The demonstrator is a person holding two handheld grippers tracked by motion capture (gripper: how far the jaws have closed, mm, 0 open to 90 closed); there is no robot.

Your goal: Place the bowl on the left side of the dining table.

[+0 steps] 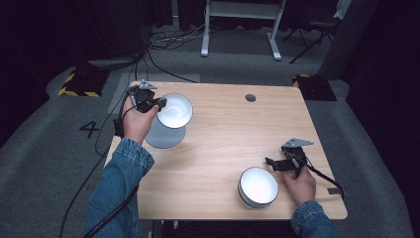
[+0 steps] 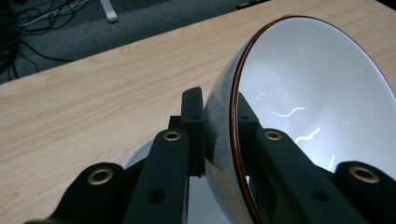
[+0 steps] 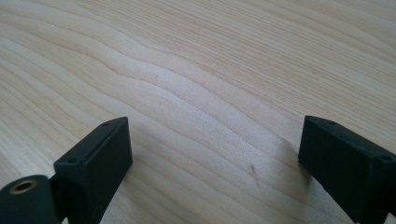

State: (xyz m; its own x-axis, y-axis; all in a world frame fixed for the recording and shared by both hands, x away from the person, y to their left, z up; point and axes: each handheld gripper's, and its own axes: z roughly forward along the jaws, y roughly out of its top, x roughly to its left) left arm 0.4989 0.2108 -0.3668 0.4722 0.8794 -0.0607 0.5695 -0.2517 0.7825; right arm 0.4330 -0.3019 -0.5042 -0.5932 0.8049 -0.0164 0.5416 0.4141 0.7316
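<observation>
A white bowl (image 1: 174, 110) with a dark rim hangs tilted above the table's far left. My left gripper (image 1: 159, 104) is shut on its rim. In the left gripper view the bowl (image 2: 308, 102) has one jaw inside and one outside, at my left gripper (image 2: 219, 107). Under it a grey round dish (image 1: 163, 136) lies on the table; its edge (image 2: 140, 156) peeks out between the jaws. A second white bowl (image 1: 257, 187) stands near the front right. My right gripper (image 1: 271, 162) is open just beyond that bowl, with bare wood between its jaws (image 3: 215, 144).
The wooden table (image 1: 228, 129) has a round cable hole (image 1: 250, 97) near its far edge. Beyond the table are a white desk frame (image 1: 241, 29), floor cables (image 1: 168, 37) and a yellow-black striped base (image 1: 79, 84).
</observation>
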